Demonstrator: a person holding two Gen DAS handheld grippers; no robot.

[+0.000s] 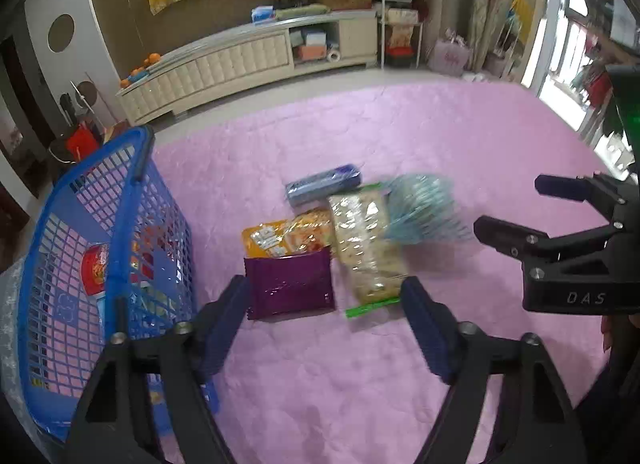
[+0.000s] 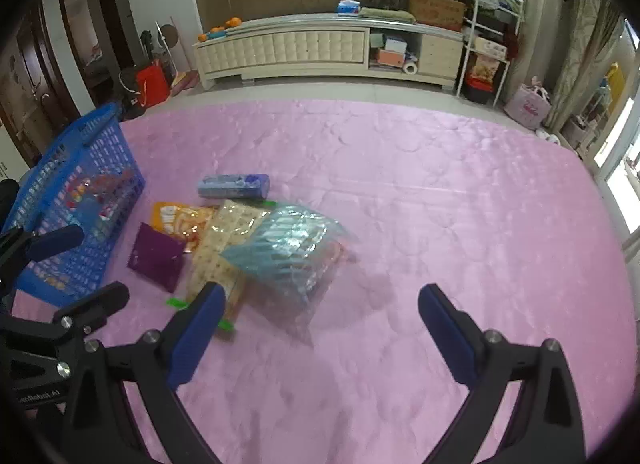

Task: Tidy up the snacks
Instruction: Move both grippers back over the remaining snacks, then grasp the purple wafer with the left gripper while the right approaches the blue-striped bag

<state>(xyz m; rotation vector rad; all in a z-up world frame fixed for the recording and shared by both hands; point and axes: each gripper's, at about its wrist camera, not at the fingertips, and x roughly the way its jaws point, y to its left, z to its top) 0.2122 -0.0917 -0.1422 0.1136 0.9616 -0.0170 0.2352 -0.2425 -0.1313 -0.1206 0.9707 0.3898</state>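
Observation:
A pile of snacks lies on the pink mat (image 1: pixel 400 136): a purple packet (image 1: pixel 290 284), an orange packet (image 1: pixel 288 238), a clear cracker pack with green ends (image 1: pixel 366 248), a teal bag (image 1: pixel 424 212) and a blue box (image 1: pixel 324 184). My left gripper (image 1: pixel 324 292) hangs open over the purple packet and the cracker pack, its pads clear of both. My right gripper (image 2: pixel 320 292) is open above the teal bag (image 2: pixel 288 252), with nothing held. A blue mesh basket (image 1: pixel 120 224) stands to the left with a red snack pack (image 1: pixel 96 268) inside.
Bare pink mat (image 2: pixel 460 204) stretches to the right of the pile and behind it. A long cream cabinet (image 2: pixel 320 48) runs along the far wall, with a white shelf rack (image 2: pixel 488 40) and bags beside it. The basket (image 2: pixel 80 184) sits at the mat's left edge.

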